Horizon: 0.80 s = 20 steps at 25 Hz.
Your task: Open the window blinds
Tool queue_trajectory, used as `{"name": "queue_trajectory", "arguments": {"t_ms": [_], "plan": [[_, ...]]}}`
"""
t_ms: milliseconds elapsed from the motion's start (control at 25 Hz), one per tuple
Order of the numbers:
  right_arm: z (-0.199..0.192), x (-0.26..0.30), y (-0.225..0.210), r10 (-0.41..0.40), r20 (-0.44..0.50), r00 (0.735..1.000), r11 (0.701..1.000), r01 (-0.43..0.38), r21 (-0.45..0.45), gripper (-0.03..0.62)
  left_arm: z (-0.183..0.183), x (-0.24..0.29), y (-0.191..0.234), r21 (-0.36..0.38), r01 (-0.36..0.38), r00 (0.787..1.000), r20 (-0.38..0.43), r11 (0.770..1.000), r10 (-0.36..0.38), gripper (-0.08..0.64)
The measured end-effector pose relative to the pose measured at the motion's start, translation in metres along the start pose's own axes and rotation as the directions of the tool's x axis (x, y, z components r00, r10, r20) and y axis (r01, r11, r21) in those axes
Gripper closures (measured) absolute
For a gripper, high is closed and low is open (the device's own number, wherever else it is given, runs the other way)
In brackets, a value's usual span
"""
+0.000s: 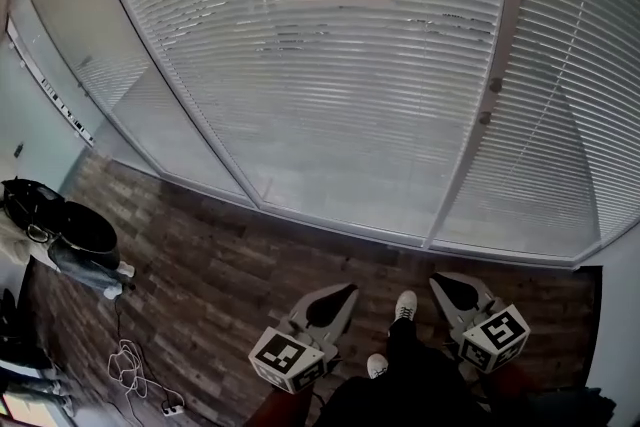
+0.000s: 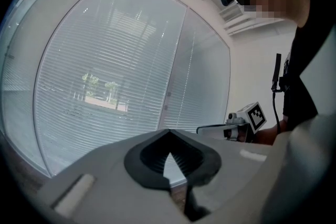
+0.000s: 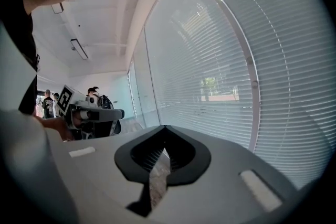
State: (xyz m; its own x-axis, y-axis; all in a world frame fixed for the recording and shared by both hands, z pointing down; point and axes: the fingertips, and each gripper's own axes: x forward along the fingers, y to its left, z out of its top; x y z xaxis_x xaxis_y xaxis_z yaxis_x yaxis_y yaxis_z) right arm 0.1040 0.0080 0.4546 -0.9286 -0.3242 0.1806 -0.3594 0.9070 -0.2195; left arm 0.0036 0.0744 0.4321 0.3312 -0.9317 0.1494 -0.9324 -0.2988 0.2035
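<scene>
Both claws closed on nothing, blinds well ahead of me.

Head view: my left claw (image 1: pixel 335 300) and right claw (image 1: pixel 455 290) sit low and near, either side of my shoes (image 1: pixel 404 305), over the wooden floor (image 1: pixel 220 255). The blinds (image 1: pixel 330 65) hang lowered across the far glass wall, apart from both claws. A dark bag (image 1: pixel 60 225) and a white cable (image 1: pixel 130 365) lie far left. Left gripper view: the left claw (image 2: pixel 169 136) has its jaws together with nothing held. The blinds (image 2: pixel 105 60) fill the far side, and greenery shows through one patch. Right gripper view: the right claw (image 3: pixel 164 131) is likewise pressed together and empty, with the blinds (image 3: pixel 220 60) ahead and to the right.
</scene>
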Motion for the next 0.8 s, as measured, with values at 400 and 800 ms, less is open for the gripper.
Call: {"name": "queue_trajectory", "arguments": {"t_ms": [400, 800], "plan": [[-0.001, 0.012, -0.028, -0.054, -0.03, 0.998, 0.997, 0.056, 0.057, 0.566, 0.005, 0.02, 0.017, -0.025, 0.025, 0.999, -0.04, 0.999, -0.026, 0.56], [0.003, 0.038, -0.082, -0.093, -0.003, 0.996, 0.993, 0.093, 0.071, 0.566, 0.019, 0.077, 0.047, -0.026, 0.037, 0.999, -0.023, 0.999, -0.037, 0.56]]}}
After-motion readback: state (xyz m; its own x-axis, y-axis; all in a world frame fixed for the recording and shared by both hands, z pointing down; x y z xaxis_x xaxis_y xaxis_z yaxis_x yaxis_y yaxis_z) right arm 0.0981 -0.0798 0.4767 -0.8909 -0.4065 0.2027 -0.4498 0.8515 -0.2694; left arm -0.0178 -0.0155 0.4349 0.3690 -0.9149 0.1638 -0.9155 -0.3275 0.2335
